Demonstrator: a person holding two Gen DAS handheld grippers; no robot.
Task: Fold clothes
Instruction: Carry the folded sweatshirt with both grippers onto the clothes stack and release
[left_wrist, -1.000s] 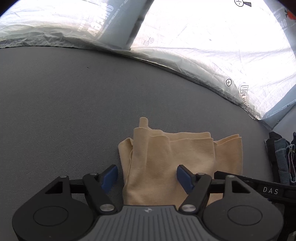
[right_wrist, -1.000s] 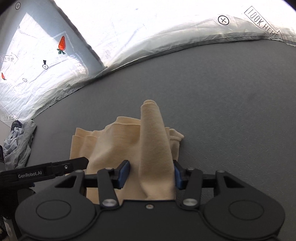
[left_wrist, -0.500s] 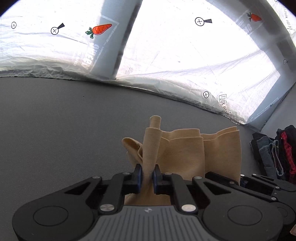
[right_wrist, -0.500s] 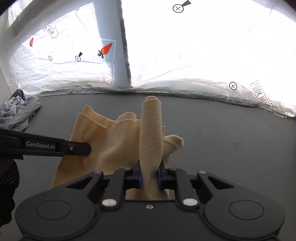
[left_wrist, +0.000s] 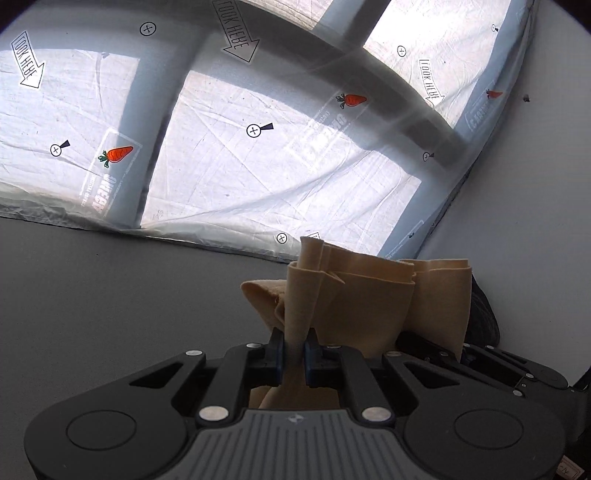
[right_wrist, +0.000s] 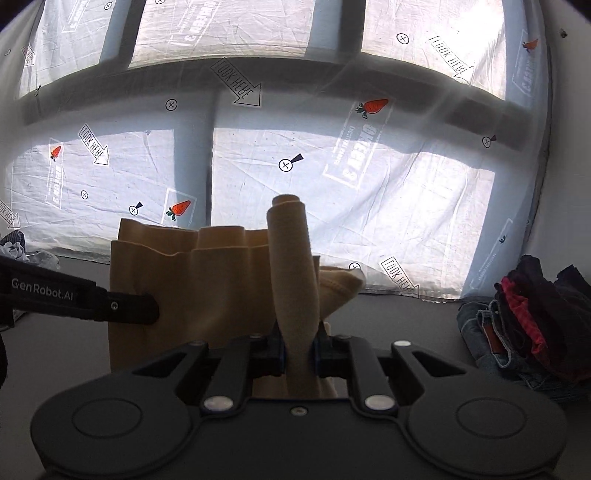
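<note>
Dark grey matte tabletop (left_wrist: 110, 295) backed by translucent white plastic sheeting (right_wrist: 369, 184) printed with carrots. Beige folded cloth (right_wrist: 207, 280) lifted off the surface at centre, pinched at two spots: left gripper (left_wrist: 293, 349) clamped on one bunched edge, right gripper (right_wrist: 298, 349) clamped on another. Heap of dark mixed clothes (right_wrist: 524, 325) at 3 o'clock.
</note>
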